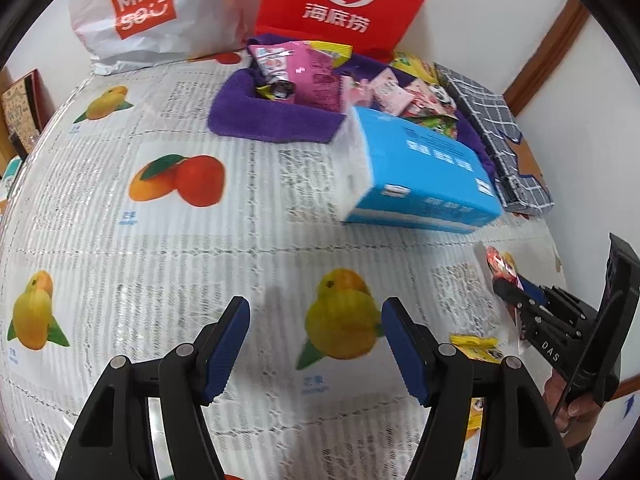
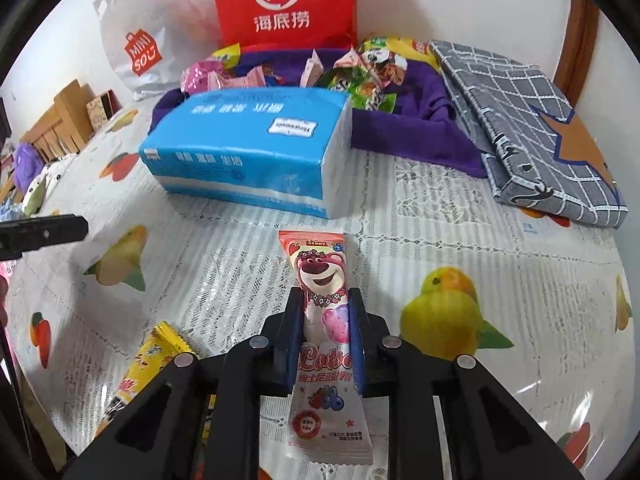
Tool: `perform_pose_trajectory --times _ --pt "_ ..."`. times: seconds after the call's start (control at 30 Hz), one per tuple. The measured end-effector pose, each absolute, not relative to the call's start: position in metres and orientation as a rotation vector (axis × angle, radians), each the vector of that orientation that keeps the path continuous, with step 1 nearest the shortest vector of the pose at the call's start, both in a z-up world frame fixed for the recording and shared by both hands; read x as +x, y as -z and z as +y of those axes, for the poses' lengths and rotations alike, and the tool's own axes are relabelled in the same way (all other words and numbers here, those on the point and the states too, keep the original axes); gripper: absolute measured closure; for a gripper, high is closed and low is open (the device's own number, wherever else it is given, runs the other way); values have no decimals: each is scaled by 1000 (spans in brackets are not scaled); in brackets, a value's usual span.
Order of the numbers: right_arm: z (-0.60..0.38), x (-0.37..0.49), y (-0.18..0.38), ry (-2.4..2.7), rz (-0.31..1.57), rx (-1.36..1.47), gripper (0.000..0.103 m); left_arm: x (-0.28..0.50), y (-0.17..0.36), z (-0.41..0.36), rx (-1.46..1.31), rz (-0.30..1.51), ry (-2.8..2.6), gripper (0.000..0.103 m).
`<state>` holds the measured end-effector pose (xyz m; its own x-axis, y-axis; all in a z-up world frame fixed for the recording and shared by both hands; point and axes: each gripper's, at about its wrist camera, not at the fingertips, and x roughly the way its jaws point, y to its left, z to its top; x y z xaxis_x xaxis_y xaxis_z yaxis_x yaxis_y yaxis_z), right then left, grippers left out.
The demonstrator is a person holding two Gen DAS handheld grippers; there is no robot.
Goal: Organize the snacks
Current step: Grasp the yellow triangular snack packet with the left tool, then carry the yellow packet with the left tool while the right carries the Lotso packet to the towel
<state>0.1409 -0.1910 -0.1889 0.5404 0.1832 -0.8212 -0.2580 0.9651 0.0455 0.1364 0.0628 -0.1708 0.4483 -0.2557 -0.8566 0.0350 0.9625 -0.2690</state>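
My right gripper (image 2: pixel 326 294) is shut on a pink bear-print snack packet (image 2: pixel 316 264), which lies lengthwise between its blue pads over the fruit-print tablecloth (image 2: pixel 440 232). The left wrist view shows that gripper (image 1: pixel 506 286) at the right edge with the packet (image 1: pixel 498 262) in its tips. My left gripper (image 1: pixel 315 308) hangs open above the cloth with nothing between its fingers. A yellow snack packet (image 2: pixel 152 356) lies just left of the right gripper, also visible as a yellow packet (image 1: pixel 476 344). Several snack packets (image 1: pixel 304 68) are piled on a purple towel (image 1: pixel 272 120) at the back.
A blue tissue pack (image 2: pixel 248 148) lies in front of the purple towel (image 2: pixel 412 136). A folded grey checked cloth (image 2: pixel 520 120) sits at the right by the wall. A red paper bag (image 1: pixel 348 0) and a white shopping bag (image 1: pixel 144 12) stand behind.
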Motion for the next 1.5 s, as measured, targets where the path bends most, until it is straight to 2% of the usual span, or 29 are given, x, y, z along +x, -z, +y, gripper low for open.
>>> perform_pose_trajectory --times 0.6,0.9,1.17,1.3,1.4,1.5 --pt "-266 99 155 -122 861 11 82 117 166 -54 -121 1166 475 37" --pt "-281 80 164 -123 861 34 82 113 188 -85 -12 1256 439 36" --pt "-283 78 175 -139 878 51 82 110 197 -97 62 1258 396 36" --pt "-283 79 176 -139 884 55 82 109 197 -104 112 1244 381 39" --pt "-283 82 177 -141 888 55 82 108 197 -107 143 1224 368 47" --pt "-281 84 178 -144 892 52 82 107 195 -102 136 1209 373 51"
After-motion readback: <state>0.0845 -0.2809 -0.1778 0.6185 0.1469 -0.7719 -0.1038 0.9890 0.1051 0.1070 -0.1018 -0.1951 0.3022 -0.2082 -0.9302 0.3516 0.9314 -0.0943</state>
